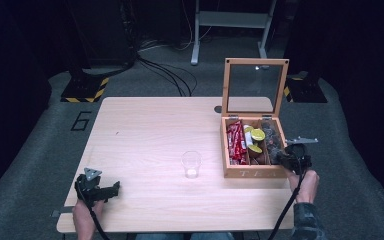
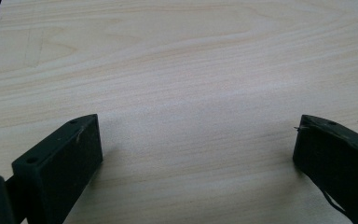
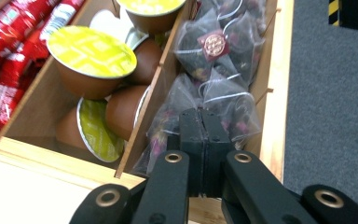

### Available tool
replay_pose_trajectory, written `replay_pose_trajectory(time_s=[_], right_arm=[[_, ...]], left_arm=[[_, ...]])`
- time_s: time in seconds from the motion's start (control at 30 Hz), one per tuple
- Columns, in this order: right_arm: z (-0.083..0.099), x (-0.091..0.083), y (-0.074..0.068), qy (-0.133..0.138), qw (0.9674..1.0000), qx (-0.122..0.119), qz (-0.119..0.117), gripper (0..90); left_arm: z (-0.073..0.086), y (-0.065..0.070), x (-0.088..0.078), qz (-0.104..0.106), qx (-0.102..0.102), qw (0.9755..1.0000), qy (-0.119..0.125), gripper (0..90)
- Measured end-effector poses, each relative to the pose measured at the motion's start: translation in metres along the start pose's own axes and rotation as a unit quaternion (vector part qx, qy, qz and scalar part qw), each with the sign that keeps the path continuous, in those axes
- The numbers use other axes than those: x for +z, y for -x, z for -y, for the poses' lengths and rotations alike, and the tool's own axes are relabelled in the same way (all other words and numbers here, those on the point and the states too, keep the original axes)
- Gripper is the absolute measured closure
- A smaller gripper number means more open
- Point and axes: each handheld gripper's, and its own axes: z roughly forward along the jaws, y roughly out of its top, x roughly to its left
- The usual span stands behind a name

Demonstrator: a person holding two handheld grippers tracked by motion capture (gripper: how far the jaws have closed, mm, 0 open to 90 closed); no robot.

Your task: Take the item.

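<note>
At seven o'clock, near the table's (image 1: 145, 120) front edge, the left gripper (image 1: 111, 189) rests spread wide over bare wood. Centre: a clear cup (image 1: 191, 164). At three o'clock, the right gripper (image 3: 200, 128) sits clenched among tea sachets (image 3: 223, 100) in the open wooden box (image 1: 256, 171), possibly pinching one.

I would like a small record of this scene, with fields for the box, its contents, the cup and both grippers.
box: wooden tea box, lid up, right side of table
left compartment: red packets
middle compartment: brown capsules, yellow-green lids
right compartment: clear tea bags
cup: clear plastic cup, upright, beside box
left gripper: open above bare table
right gripper: jaws together at tea bags; grasp unclear
</note>
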Motion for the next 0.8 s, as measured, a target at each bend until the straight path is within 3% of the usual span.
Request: replay_pose_trajectory(time_s=[0.4, 0.8], right_arm=[[-0.005, -0.017, -0.002, 0.031, 0.9995, -0.011, 0.005, 90.0], [-0.012, -0.033, -0.013, 0.053, 0.9982, -0.027, 0.003, 90.0]], left_arm=[[0.0, 0.001, 0.001, 0.0, -0.006, 1.0, 0.005, 1.0], [0.0, 0.001, 0.001, -0.003, -0.003, 0.9999, 0.01, 1.0]])
